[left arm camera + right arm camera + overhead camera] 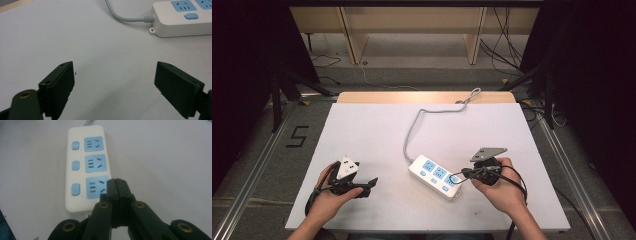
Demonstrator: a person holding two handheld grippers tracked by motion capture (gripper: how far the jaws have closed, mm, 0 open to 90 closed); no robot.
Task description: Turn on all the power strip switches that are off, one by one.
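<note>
High view: a power strip [436, 176] is seen lying flat on the table [362, 130], between the two grippers. The right gripper [116, 185] is held pressed together, empty, tips just over the strip's nearest socket [96, 187] — likely about to press something. The left gripper [115, 82] is kept spread, well apart from the strip. Nothing looks plugged in or switched yet.

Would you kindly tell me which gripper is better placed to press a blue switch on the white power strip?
Probably the right gripper: shut, its tips over the white power strip. The left gripper is open, off to the side.
</note>
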